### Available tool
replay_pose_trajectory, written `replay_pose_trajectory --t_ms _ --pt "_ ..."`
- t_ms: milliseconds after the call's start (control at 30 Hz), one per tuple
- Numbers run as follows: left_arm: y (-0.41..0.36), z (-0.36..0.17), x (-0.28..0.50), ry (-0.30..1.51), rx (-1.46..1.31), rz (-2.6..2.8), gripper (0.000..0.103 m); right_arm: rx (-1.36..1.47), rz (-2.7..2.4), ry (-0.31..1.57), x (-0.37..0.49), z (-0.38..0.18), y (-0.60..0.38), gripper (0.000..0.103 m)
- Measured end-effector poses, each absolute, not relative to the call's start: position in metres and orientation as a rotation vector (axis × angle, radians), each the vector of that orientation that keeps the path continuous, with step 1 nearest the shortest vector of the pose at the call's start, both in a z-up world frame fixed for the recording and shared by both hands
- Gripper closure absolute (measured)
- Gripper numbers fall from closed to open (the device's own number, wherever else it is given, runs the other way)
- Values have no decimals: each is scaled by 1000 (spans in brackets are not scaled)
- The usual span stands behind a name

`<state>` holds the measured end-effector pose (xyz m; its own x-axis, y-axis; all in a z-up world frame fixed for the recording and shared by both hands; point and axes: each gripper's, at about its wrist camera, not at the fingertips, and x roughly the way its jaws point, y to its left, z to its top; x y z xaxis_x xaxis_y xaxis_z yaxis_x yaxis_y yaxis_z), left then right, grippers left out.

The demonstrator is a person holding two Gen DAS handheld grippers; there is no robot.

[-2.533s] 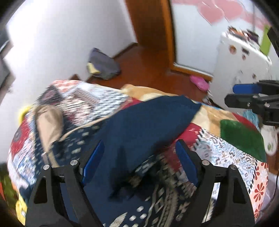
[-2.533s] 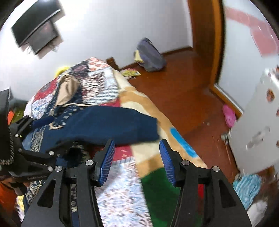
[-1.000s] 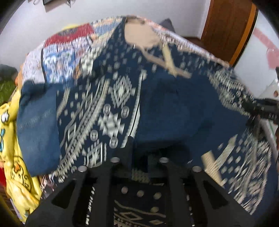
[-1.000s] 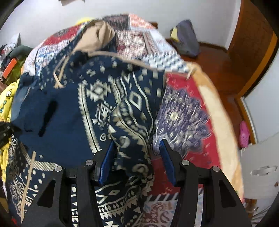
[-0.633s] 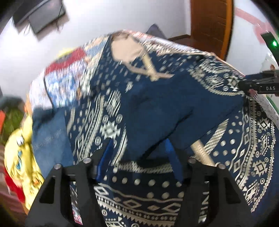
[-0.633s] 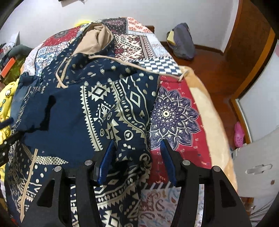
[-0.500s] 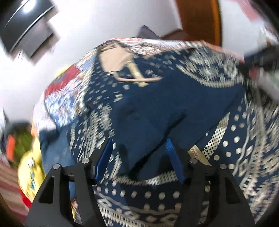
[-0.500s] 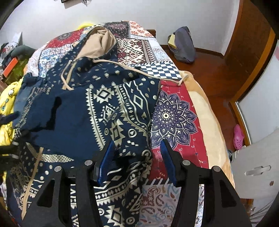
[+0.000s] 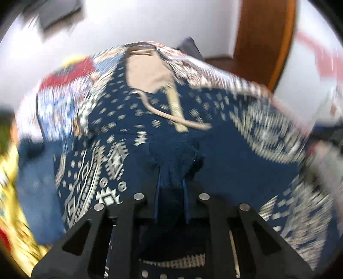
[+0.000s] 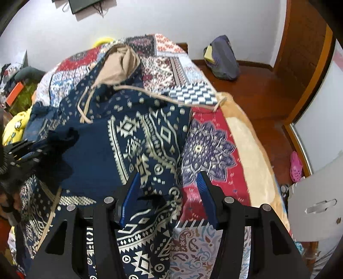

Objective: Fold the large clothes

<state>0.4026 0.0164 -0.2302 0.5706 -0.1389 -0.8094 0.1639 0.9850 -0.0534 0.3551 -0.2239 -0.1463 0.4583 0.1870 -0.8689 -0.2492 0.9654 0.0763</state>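
Home bedroom: patchwork-quilted bed (image 10: 171, 64), wooden floor (image 10: 257, 90), wall-mounted TV (image 10: 85, 5).

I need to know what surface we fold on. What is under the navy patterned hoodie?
The navy patterned hoodie lies on a patchwork bedspread, visible beside it. Whatever lies directly beneath the garment is covered.
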Motion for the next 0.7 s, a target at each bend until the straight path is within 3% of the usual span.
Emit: replay_pose_trajectory --t_ms 167,533,700 --pt "88 -210 390 914 -275 -227 87 -80 250 1048 364 -144 -223 52" --pt "154 -232 362 898 -389 -97 90 -20 264 1202 376 -198 -218 52" --pt "173 -251 357 930 -398 -3 91 -34 251 1189 373 -199 -215 50"
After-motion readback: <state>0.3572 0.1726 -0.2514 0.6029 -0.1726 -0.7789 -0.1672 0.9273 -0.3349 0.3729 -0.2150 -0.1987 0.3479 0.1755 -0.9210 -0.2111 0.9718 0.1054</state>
